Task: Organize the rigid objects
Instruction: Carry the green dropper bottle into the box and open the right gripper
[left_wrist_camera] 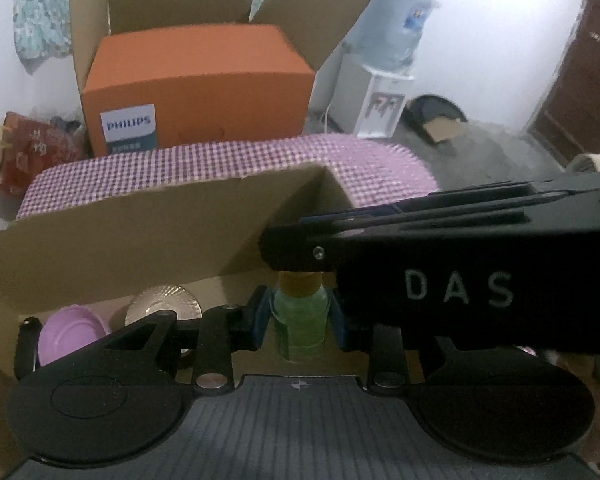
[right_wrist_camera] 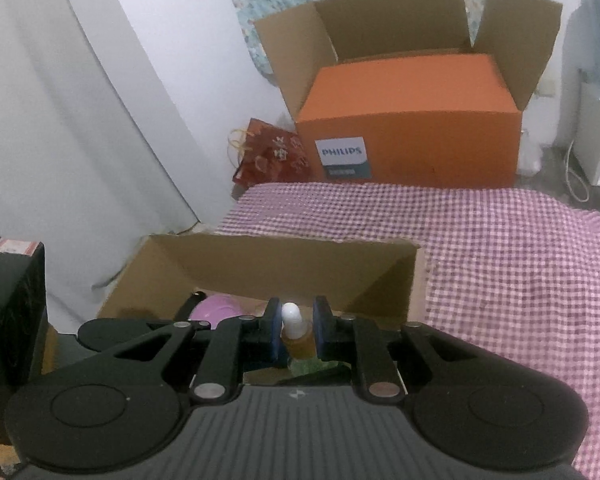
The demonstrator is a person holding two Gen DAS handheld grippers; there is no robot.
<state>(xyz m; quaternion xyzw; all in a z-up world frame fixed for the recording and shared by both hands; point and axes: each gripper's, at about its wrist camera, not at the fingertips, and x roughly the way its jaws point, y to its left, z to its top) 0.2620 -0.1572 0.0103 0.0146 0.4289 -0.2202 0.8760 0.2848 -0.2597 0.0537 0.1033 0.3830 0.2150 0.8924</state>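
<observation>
Both clamped on one green bottle (left_wrist_camera: 300,320): left gripper (left_wrist_camera: 300,316) at body, right gripper (right_wrist_camera: 295,332) at amber neck, for steadiness; above cardboard box (left_wrist_camera: 139,216), purple dish (left_wrist_camera: 69,336) at nine o'clock.

My room, white walls and a grey floor

An orange box (right_wrist_camera: 412,120) sits at my upper centre, a water dispenser (left_wrist_camera: 376,100) upper right, a brown door (left_wrist_camera: 576,80) far right.

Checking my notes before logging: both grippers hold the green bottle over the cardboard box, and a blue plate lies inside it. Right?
Not quite: the plate in the cardboard box is purple, as the left wrist view shows. The left gripper and right gripper do grip the green bottle.
</observation>
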